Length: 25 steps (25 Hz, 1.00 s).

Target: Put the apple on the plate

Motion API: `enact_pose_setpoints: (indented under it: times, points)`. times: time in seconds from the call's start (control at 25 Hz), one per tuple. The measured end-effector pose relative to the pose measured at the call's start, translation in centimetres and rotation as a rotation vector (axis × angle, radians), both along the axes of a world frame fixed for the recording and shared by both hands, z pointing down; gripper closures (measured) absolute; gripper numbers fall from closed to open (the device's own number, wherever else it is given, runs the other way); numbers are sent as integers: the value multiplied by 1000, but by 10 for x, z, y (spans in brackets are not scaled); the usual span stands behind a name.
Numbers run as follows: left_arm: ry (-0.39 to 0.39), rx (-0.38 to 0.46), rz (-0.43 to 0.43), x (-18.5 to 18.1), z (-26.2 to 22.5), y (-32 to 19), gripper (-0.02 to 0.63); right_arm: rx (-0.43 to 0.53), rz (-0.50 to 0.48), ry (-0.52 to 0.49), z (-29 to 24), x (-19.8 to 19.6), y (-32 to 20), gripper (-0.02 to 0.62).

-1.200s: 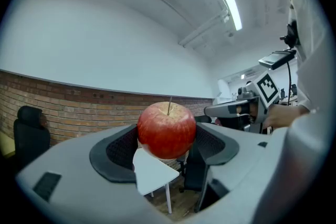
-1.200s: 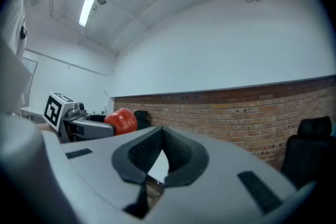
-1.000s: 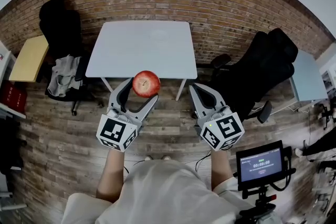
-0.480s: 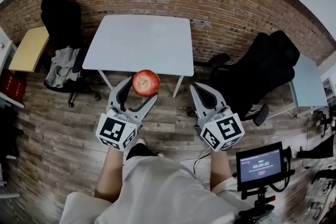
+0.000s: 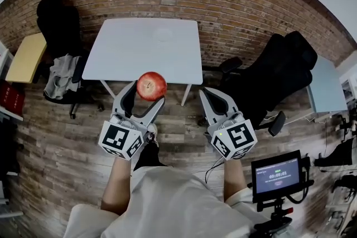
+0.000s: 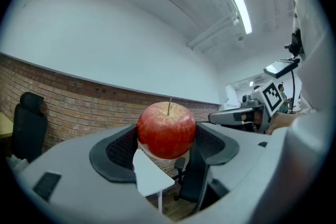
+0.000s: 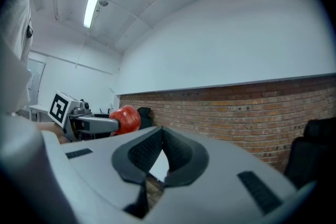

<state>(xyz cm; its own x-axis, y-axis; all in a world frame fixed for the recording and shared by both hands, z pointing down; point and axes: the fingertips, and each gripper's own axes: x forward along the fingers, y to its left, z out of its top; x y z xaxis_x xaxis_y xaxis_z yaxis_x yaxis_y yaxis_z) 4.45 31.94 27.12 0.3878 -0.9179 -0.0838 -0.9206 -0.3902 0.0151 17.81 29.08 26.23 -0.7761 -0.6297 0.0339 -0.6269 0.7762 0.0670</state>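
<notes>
A red apple (image 5: 152, 86) sits clamped between the jaws of my left gripper (image 5: 146, 93), held in the air in front of the person's body. In the left gripper view the apple (image 6: 167, 130) stands stem up between the black pads. My right gripper (image 5: 215, 100) is level with it on the right, jaws together and holding nothing; the right gripper view shows its pads (image 7: 157, 152) meeting. Ahead stands a white table (image 5: 128, 58). On its far side lies a faint white plate (image 5: 163, 34), apart from both grippers.
A brick wall (image 5: 234, 3) runs behind the table. Black office chairs stand at the left (image 5: 56, 19) and the right (image 5: 281, 72). A yellow side table (image 5: 25, 58) is at far left. A tripod-mounted screen (image 5: 277, 175) stands at lower right. The floor is wood plank.
The table has drifted nearer and slightly left in the head view as the person steps forward. The apple stays gripped in the left gripper; the right gripper stays shut.
</notes>
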Motion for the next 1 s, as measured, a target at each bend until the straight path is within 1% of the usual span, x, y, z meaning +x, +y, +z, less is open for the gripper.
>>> enact_pose_setpoints:
  times: [0.12, 0.32, 0.72, 1.0]
  points:
    - [0, 2, 9, -5, 1, -19, 255, -8, 6, 1, 1, -6, -18, 594]
    - [-6, -4, 25, -22, 4, -55, 255, -21, -6, 30, 6, -26, -50, 592]
    - [-19, -23, 65, -59, 10, -128, 255, -35, 17, 14, 4, -64, -119, 594]
    - [-15, -44, 82, -84, 14, -177, 255, -77, 23, -5, 8, -89, -166, 594]
